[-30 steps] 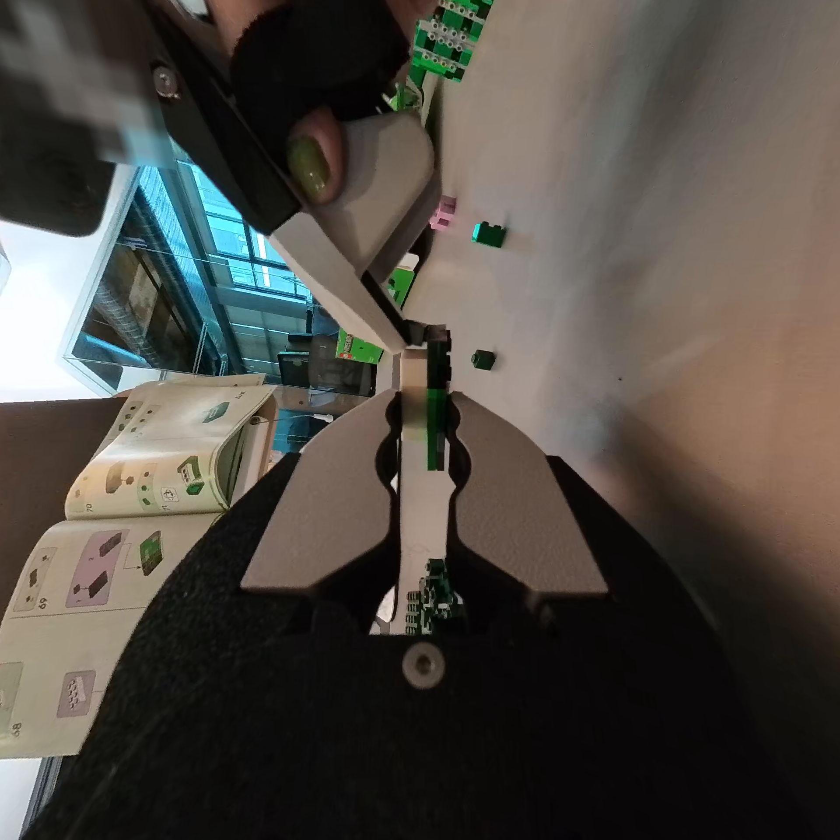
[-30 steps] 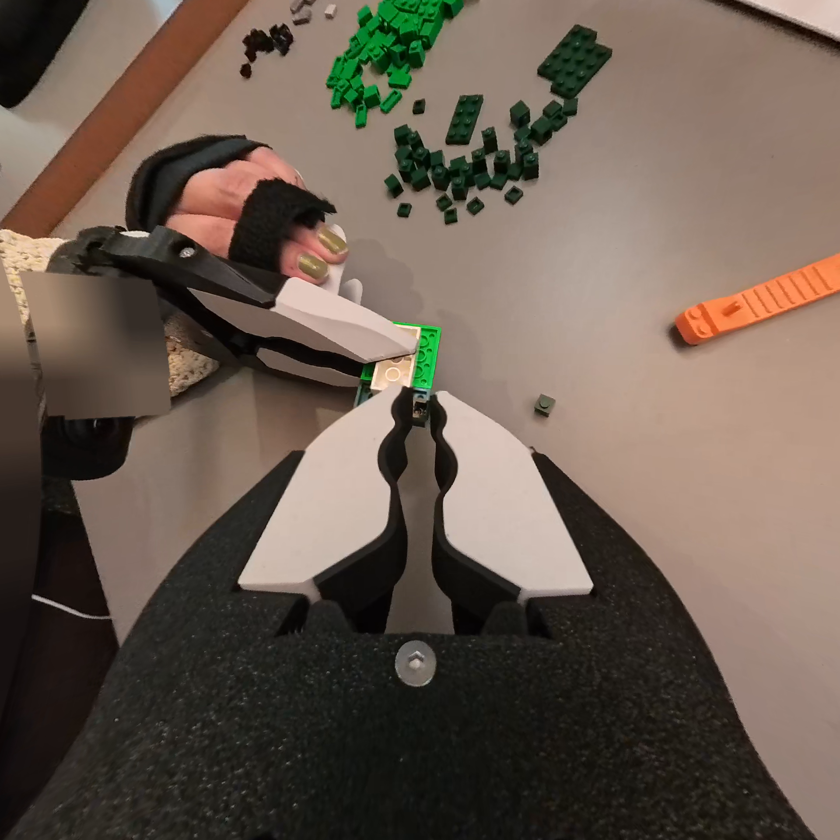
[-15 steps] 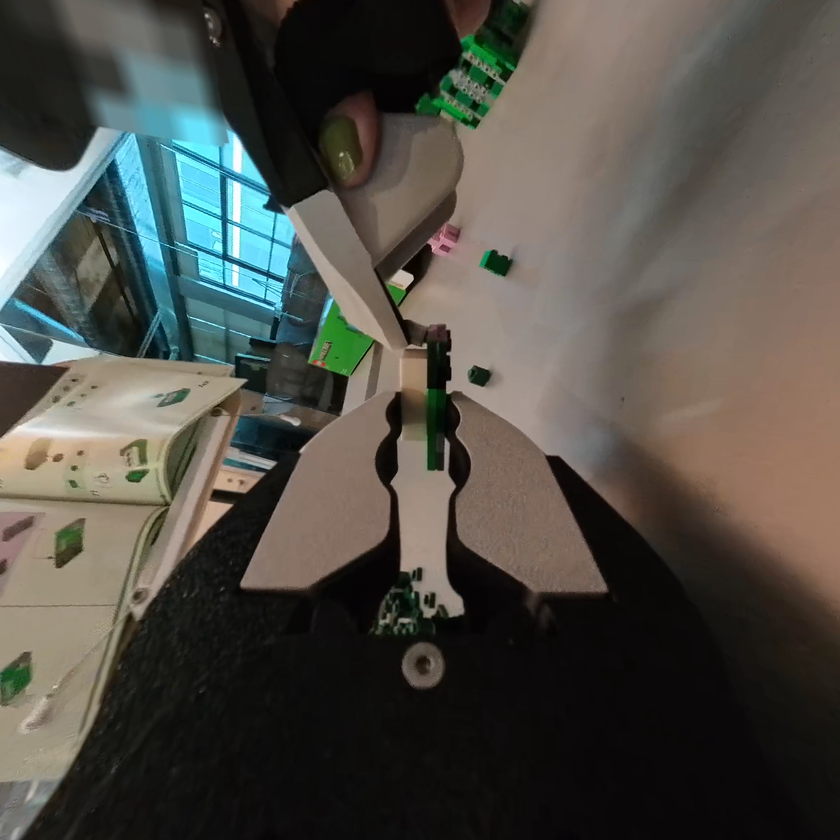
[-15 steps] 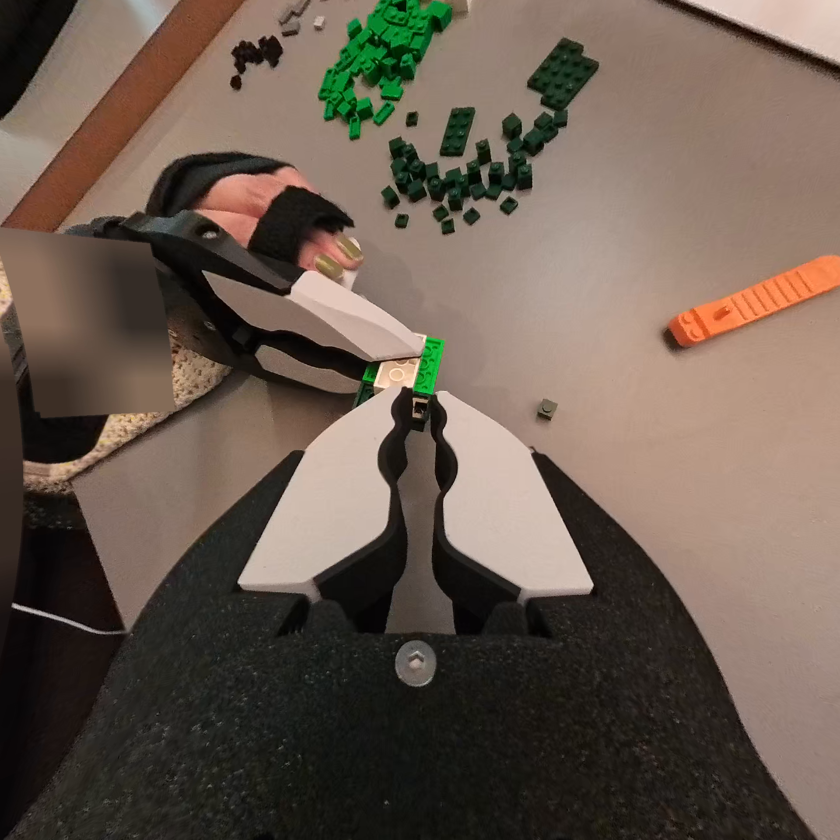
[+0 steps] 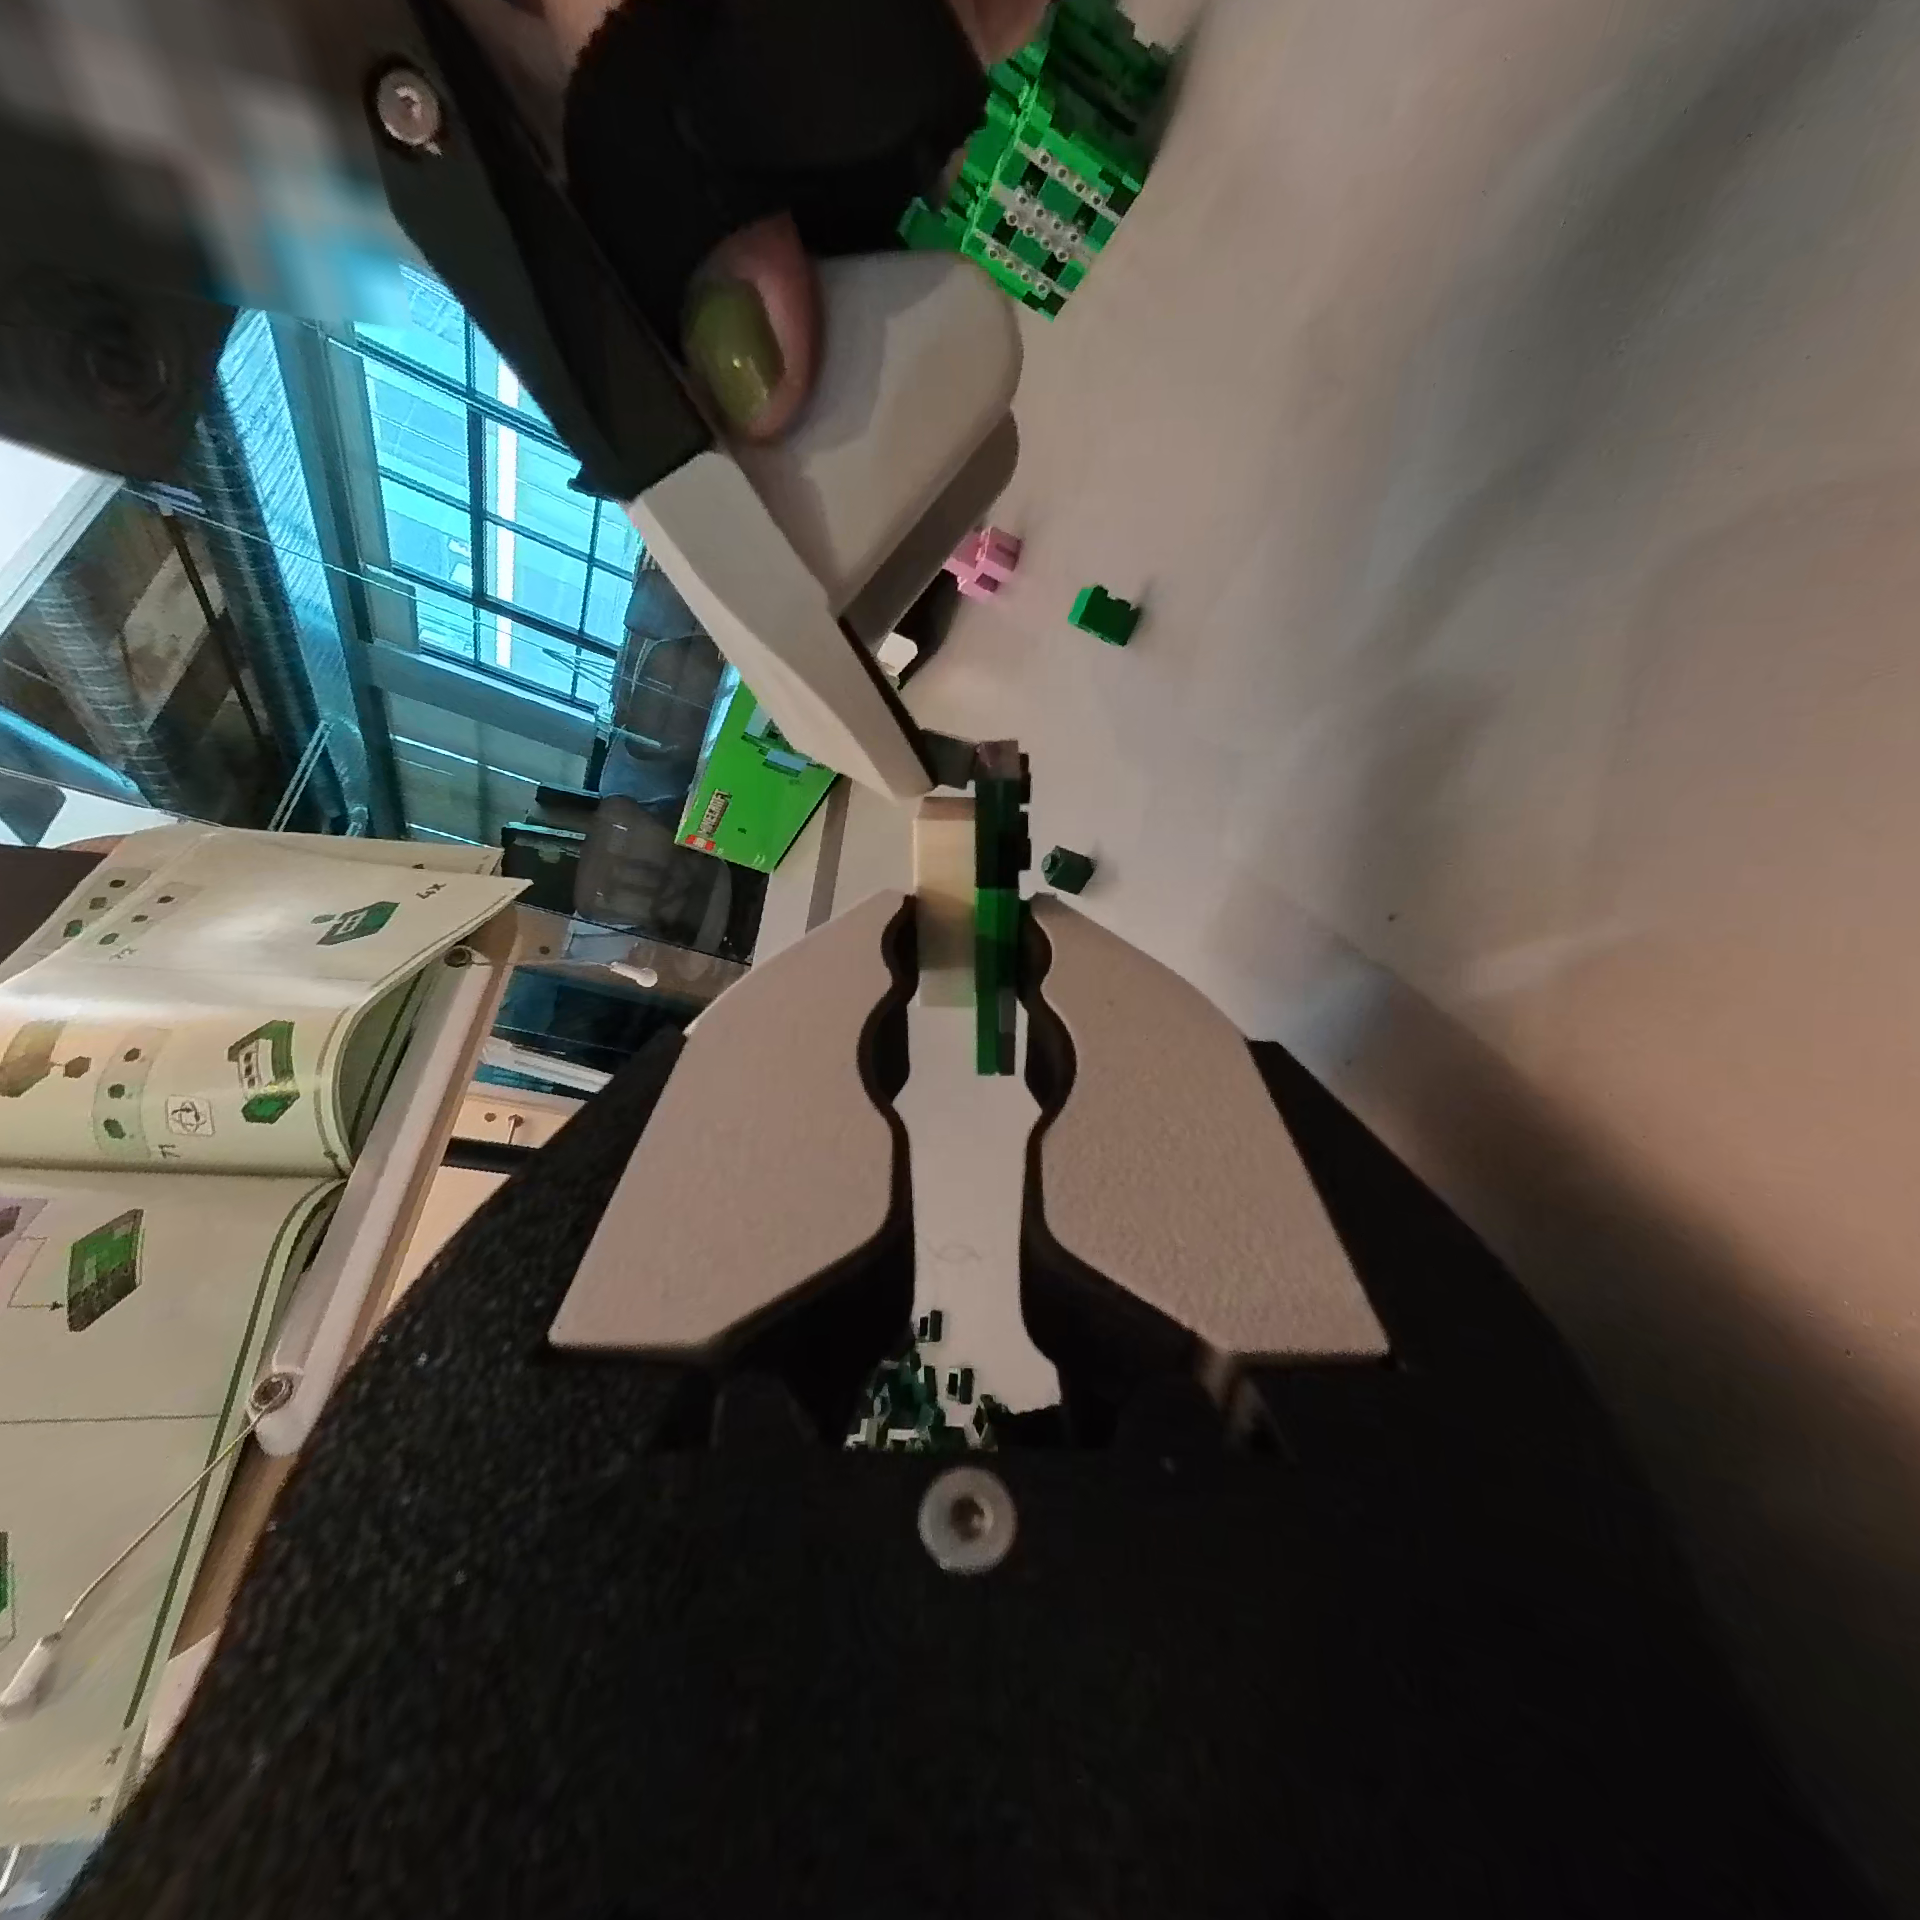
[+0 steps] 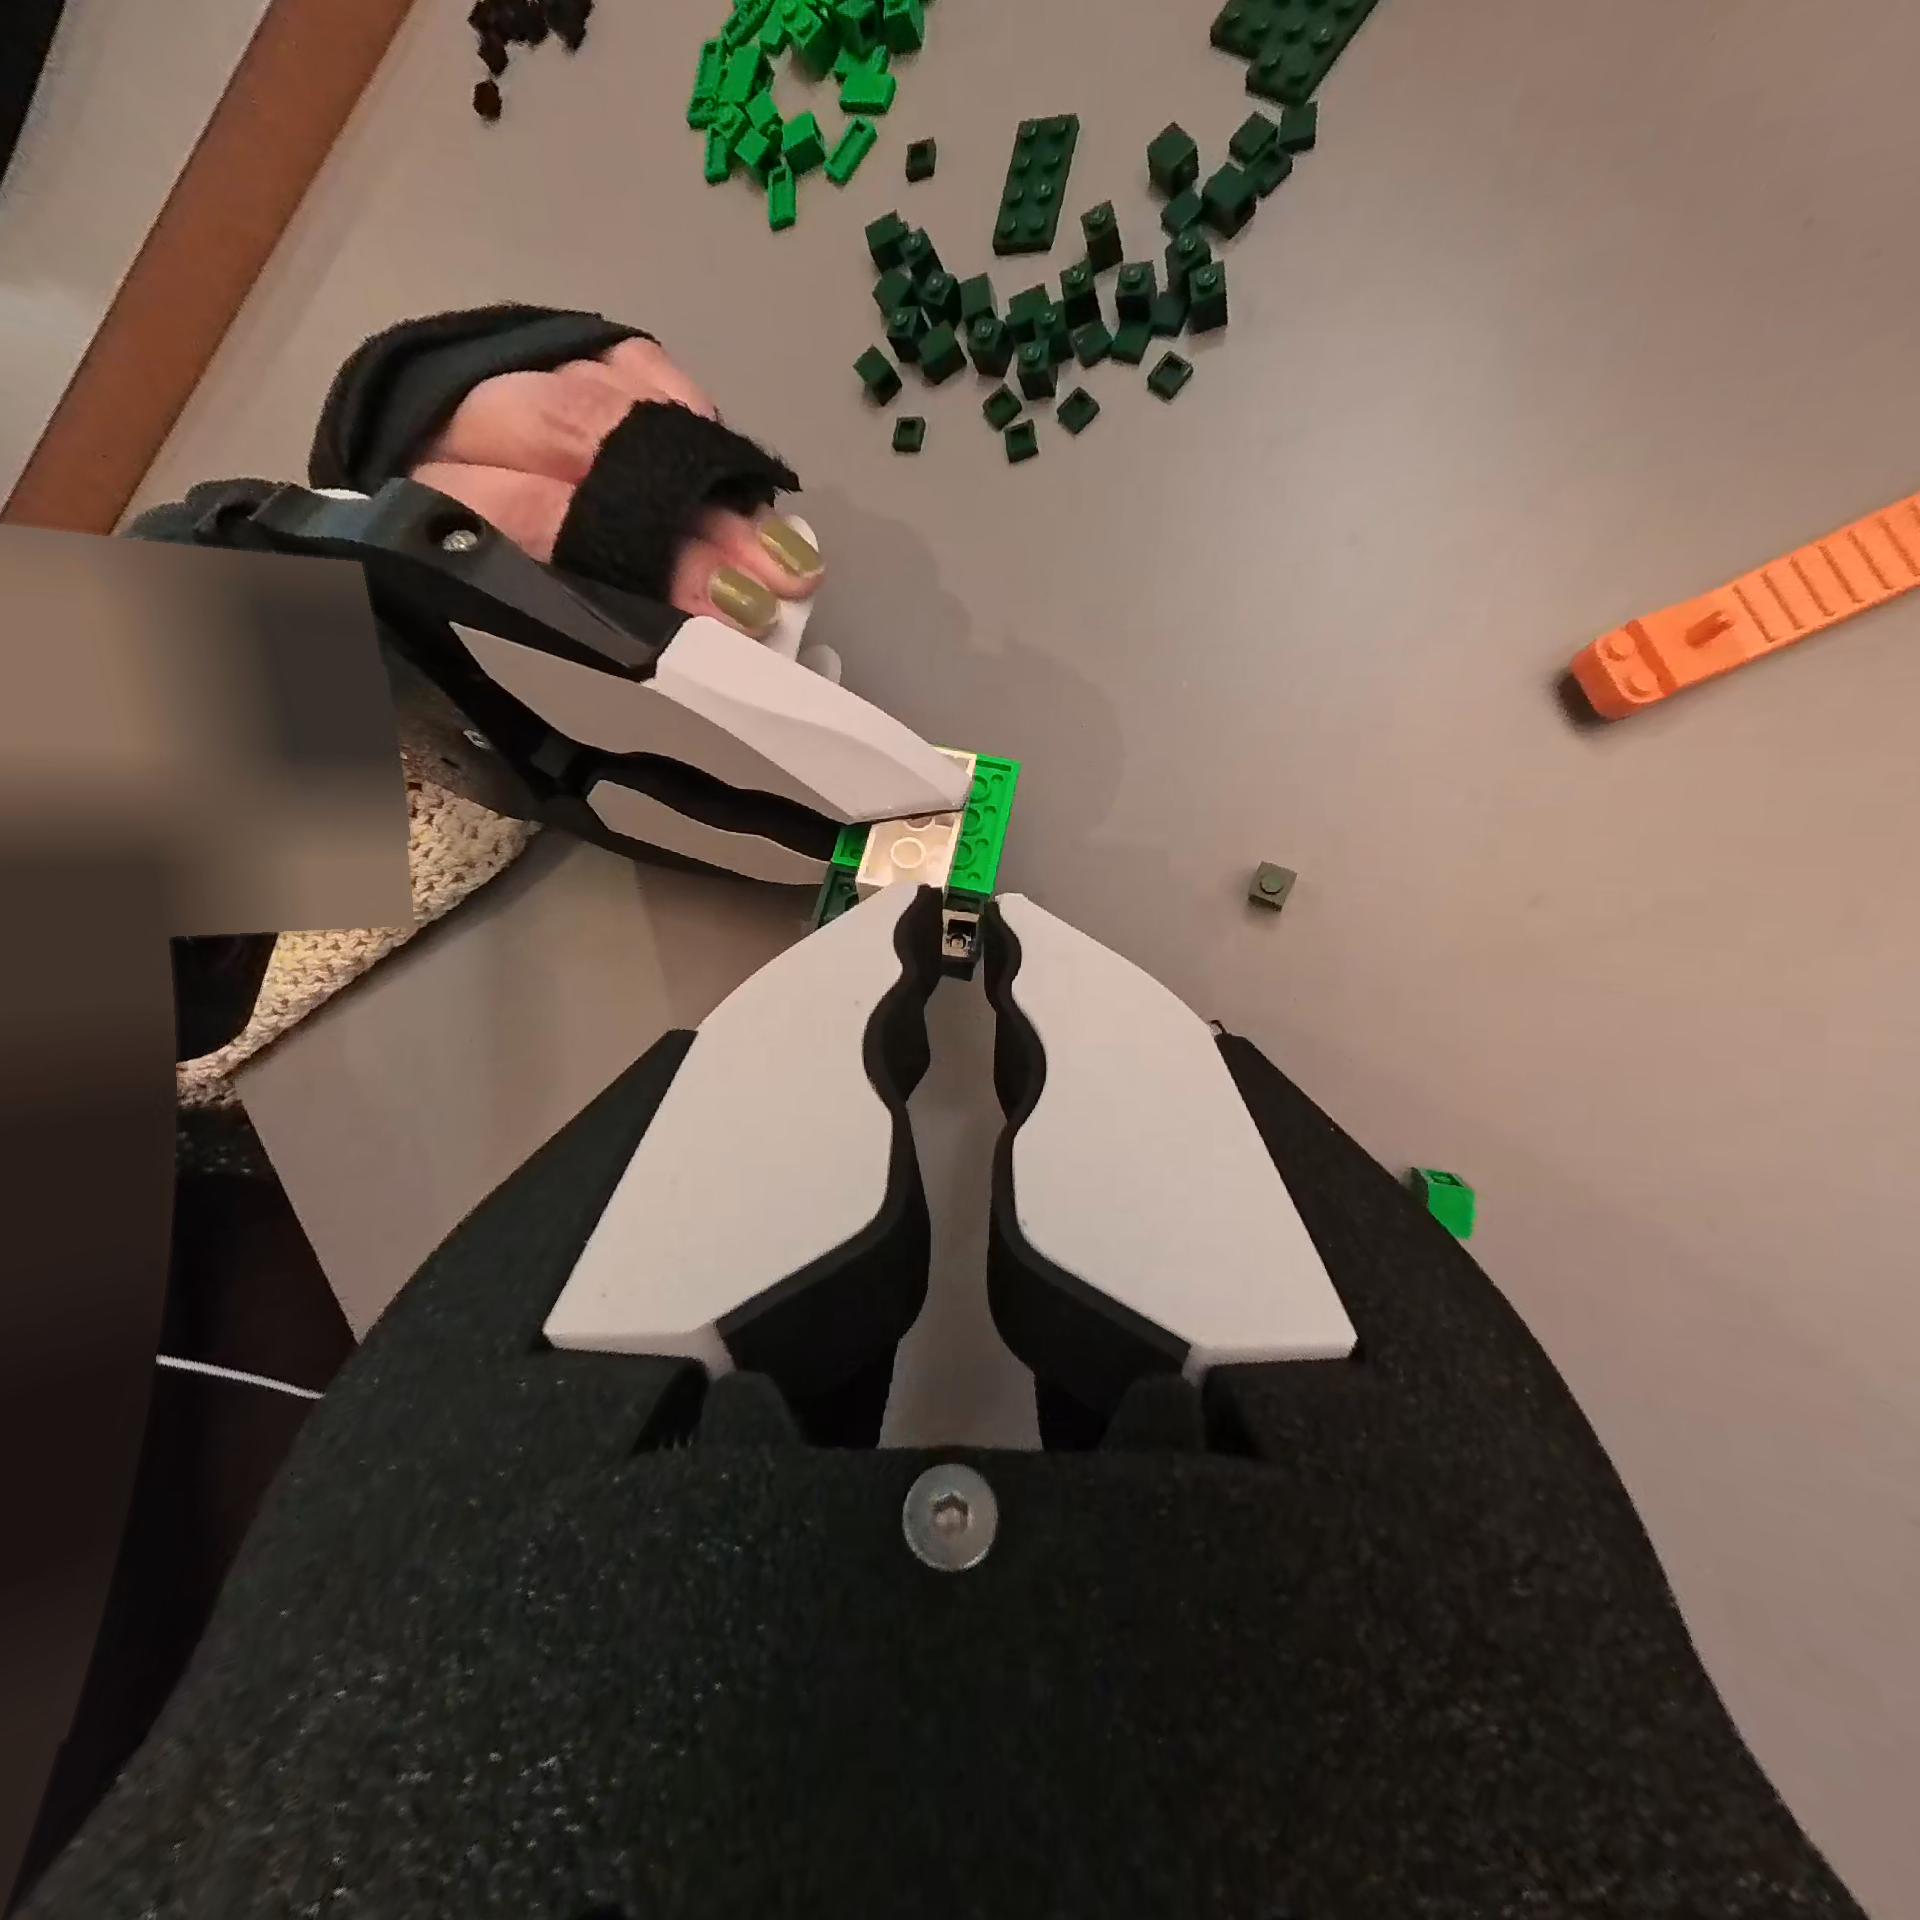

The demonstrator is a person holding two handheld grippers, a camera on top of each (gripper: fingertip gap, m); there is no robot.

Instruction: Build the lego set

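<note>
My left gripper (image 5: pixel 971 914) is shut on a small assembly (image 5: pixel 997 935) of a white brick and green plates, held above the grey table. In the right wrist view it comes in from the left (image 6: pixel 883 831) with the assembly (image 6: pixel 987 821) at its tips. My right gripper (image 6: pixel 956 914) is shut on a small dark green brick (image 6: pixel 958 935), which sits at the near edge of the assembly. In the left wrist view the right gripper (image 5: pixel 914 769) reaches in from the upper left, with the dark brick (image 5: pixel 951 748) at the assembly's top end.
Loose dark green pieces (image 6: pixel 1039 312) and bright green pieces (image 6: pixel 800 94) lie at the far side. An orange brick separator (image 6: pixel 1745 613) lies at the right. Single bricks (image 6: pixel 1273 888) (image 6: pixel 1444 1200) lie nearby. An open instruction booklet (image 5: pixel 208 1039) and a built green model (image 5: pixel 1049 197) stand beyond.
Both grippers stay shut on their pieces. The left gripper has turned the assembly slightly, and the small dark brick stays pressed at its edge.
</note>
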